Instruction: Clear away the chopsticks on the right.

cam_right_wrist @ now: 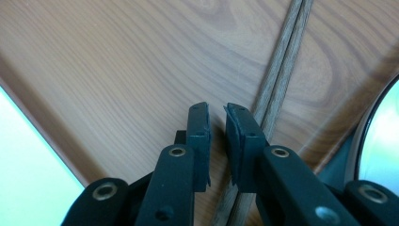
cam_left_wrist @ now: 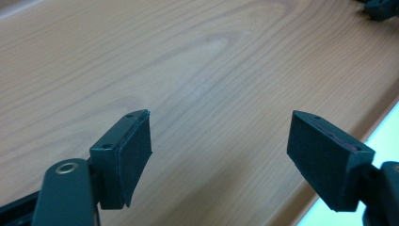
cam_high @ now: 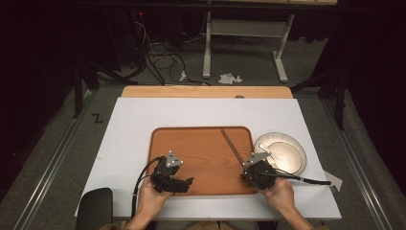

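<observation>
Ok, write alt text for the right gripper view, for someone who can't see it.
The right gripper, its two black jaws nearly closed with a thin gap, hangs over a wooden tray beside a pair of dark chopsticks that lie along the wood. A white plate's rim shows at the right edge.

I log the tray (cam_high: 201,143) as reddish-brown with wood grain, on a white tabletop (cam_high: 134,120) edged with light wood at the far side. Chopsticks (cam_high: 231,143): dark brown. Plate (cam_high: 282,151): white. Both grippers (cam_high: 184,182) (cam_high: 246,173) are black, with matte pads (cam_left_wrist: 136,150).
</observation>
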Tool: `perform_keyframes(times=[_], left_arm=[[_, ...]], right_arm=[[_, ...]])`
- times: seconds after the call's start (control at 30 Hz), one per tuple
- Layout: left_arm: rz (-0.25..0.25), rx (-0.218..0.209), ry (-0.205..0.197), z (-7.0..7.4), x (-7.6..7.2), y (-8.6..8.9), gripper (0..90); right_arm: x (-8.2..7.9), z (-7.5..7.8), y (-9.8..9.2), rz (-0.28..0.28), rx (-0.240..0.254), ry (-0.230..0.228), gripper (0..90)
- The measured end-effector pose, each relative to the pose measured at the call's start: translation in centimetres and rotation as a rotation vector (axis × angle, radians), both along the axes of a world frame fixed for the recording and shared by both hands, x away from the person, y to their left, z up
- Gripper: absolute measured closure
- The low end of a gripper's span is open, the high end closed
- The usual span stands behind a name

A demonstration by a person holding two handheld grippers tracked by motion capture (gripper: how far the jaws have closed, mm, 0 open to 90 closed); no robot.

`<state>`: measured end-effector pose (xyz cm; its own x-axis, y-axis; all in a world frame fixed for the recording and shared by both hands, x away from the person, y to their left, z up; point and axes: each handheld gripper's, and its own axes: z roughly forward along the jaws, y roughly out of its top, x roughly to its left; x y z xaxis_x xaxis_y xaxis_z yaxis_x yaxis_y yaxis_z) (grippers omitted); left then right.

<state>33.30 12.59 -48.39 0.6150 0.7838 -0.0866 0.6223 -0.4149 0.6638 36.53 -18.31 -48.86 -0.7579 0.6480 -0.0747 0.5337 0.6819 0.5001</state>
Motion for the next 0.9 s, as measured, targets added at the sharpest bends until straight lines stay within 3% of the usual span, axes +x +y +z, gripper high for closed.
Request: perform_keyframes(times=[0.67,0.9], left_arm=[[-0.017,-0.013,-0.005,0.2,-0.3,-0.1,22.7],[-0.02,-0.017,-0.014,0.4,-0.4,0.0,22.7]], right_arm=[[-0.5,0.7,-0.1,0.018,0.038,-0.01,75.3],[-0.7,1.4,-0.6,0.024,0.075,-0.029,74.1]])
